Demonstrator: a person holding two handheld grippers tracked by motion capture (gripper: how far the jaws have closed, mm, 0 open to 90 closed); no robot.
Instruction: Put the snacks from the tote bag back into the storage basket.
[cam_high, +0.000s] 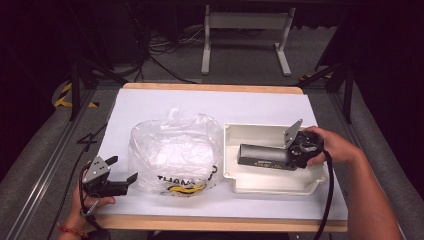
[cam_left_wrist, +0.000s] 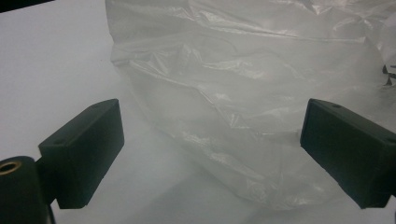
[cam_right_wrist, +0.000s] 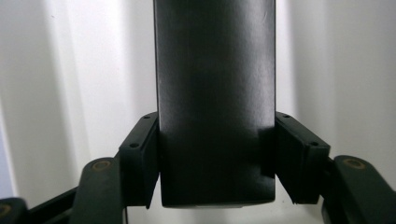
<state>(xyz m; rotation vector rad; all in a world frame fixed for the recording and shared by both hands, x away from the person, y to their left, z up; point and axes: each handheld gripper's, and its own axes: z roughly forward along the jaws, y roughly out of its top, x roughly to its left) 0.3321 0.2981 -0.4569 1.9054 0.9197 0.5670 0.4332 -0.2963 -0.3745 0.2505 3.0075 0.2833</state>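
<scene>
A long black box (cam_high: 262, 156) lies lengthwise inside the white tray (cam_high: 270, 187) on the right of the table. My right gripper (cam_high: 293, 154) comes in from the right and is shut on the box's right end. In the right gripper view both pads sit flush against the sides of the black box (cam_right_wrist: 215, 93), with the right gripper (cam_right_wrist: 217, 158) around its near end. Whether the box rests on the tray floor I cannot tell. My left gripper (cam_high: 124, 168) is open at the front left, just left of a crumpled clear plastic bag (cam_high: 175, 150). The bag (cam_left_wrist: 243, 84) stands beyond the left gripper (cam_left_wrist: 210, 149), untouched.
The bag carries black lettering and something yellow (cam_high: 186, 188) near its front bottom. White paper (cam_high: 150, 102) covers the wooden table top. A cable (cam_high: 328, 200) trails from the right gripper over the front edge. Table legs and cables stand on the floor beyond.
</scene>
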